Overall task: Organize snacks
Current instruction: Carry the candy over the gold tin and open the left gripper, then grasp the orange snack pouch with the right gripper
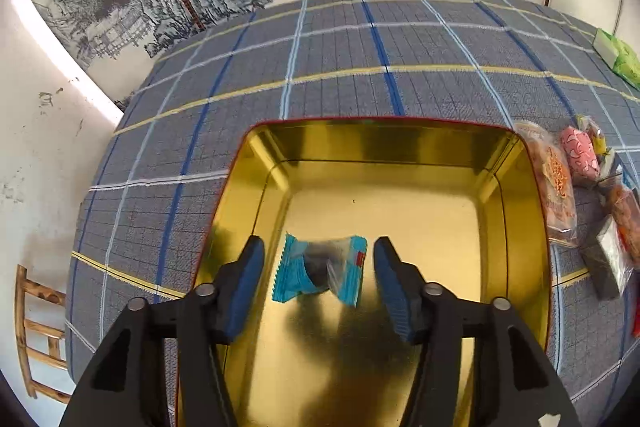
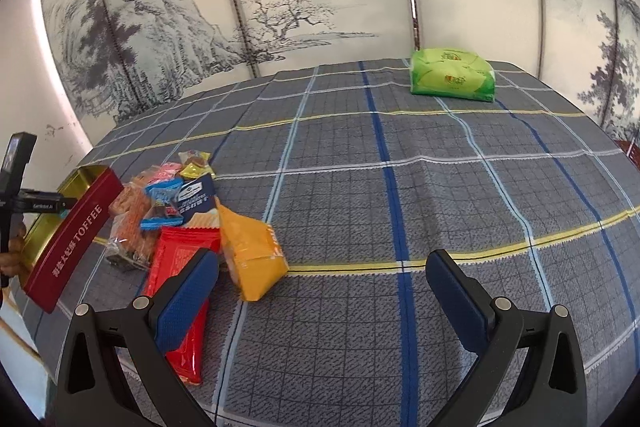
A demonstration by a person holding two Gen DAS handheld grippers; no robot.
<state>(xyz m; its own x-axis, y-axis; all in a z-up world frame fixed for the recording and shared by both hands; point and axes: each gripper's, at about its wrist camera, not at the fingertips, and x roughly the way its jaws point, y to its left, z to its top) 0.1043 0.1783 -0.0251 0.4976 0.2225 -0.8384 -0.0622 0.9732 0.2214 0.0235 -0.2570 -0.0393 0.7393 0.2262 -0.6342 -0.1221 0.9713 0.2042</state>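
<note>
A gold-lined tin [image 1: 380, 143] with red outer walls and "TOFFEE" on its side [image 2: 76, 239] sits on the checked tablecloth. My left gripper [image 1: 319, 251] hangs over the tin's inside, jaws apart. A small blue-wrapped snack [image 1: 320, 271] lies between the pads [image 1: 248, 279] with a gap on each side, just above or on the tin floor. To the right of the tin is a pile of snack packets: a red packet [image 2: 180, 259], an orange packet [image 2: 252, 251], a small blue one [image 2: 160, 207]. My right gripper [image 2: 323, 261] stands open over the cloth, its left finger above the red packet, holding nothing.
A green tissue pack [image 2: 452, 77] lies at the far side of the table. More wrapped snacks [image 1: 556, 187] lie against the tin's right wall. A wooden chair [image 1: 40, 331] stands beyond the table's left edge. A painted screen stands behind the table.
</note>
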